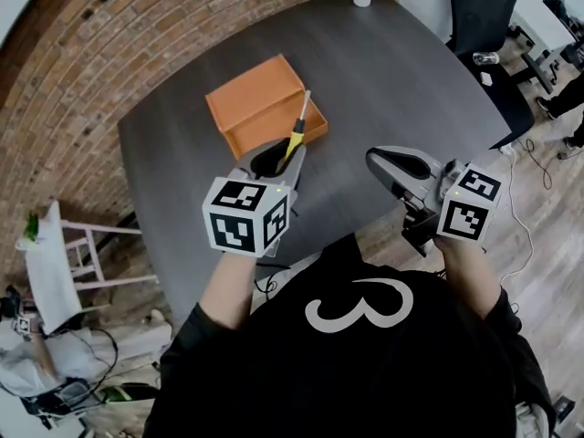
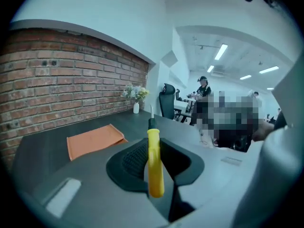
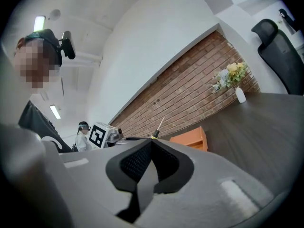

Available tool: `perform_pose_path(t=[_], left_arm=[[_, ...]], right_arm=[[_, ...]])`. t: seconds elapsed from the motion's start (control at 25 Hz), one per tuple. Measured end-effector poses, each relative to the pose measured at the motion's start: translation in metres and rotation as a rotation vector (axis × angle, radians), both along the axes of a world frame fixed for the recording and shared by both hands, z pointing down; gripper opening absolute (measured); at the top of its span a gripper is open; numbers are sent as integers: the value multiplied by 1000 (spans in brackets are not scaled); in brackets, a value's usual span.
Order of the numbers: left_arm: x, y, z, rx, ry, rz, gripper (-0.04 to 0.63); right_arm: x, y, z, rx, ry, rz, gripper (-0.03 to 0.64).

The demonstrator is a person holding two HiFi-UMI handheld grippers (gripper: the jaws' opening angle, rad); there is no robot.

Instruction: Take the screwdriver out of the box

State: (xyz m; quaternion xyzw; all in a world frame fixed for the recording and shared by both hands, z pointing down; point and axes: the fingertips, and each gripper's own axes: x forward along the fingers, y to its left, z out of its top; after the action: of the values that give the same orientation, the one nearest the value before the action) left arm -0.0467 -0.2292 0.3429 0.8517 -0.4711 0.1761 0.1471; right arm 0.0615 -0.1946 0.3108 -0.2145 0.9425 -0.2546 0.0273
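Now screwdriver (image 2: 155,164) in L hand-held gripper (image 1: 277,159)

Right gripper (image 3: 152,140), jaws together, before orange box (image 3: 192,139) on dark table (image 3: 256,122)

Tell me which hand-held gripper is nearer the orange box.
Left. The left hand-held gripper, clamping the screwdriver, is at the orange box's near edge; the right hand-held gripper is farther off, to its right.
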Motion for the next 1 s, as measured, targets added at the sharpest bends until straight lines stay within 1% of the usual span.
perform_pose_path(t=[0.2,0.28,0.44,0.6,0.72,1.0], left_arm=[[7,33,-29,37,165,19,97],[7,42,-32,51,204,18,97],[5,58,-26,62,232,3,97],[9,71,-32,85,252,18,97],[12,73,-40,98,262,26,97],[16,74,-44,100,283,33,97]], right_arm=[[-7,16,-14,59,16,-15,2],[-8,20,-12,76,28,-20,2],[-13,30,-5,98,57,-30,2],[-16,42,-4,114,68,-39,2],[-16,44,-7,112,68,-37,2],[-14,44,-7,105,73,-33,0]])
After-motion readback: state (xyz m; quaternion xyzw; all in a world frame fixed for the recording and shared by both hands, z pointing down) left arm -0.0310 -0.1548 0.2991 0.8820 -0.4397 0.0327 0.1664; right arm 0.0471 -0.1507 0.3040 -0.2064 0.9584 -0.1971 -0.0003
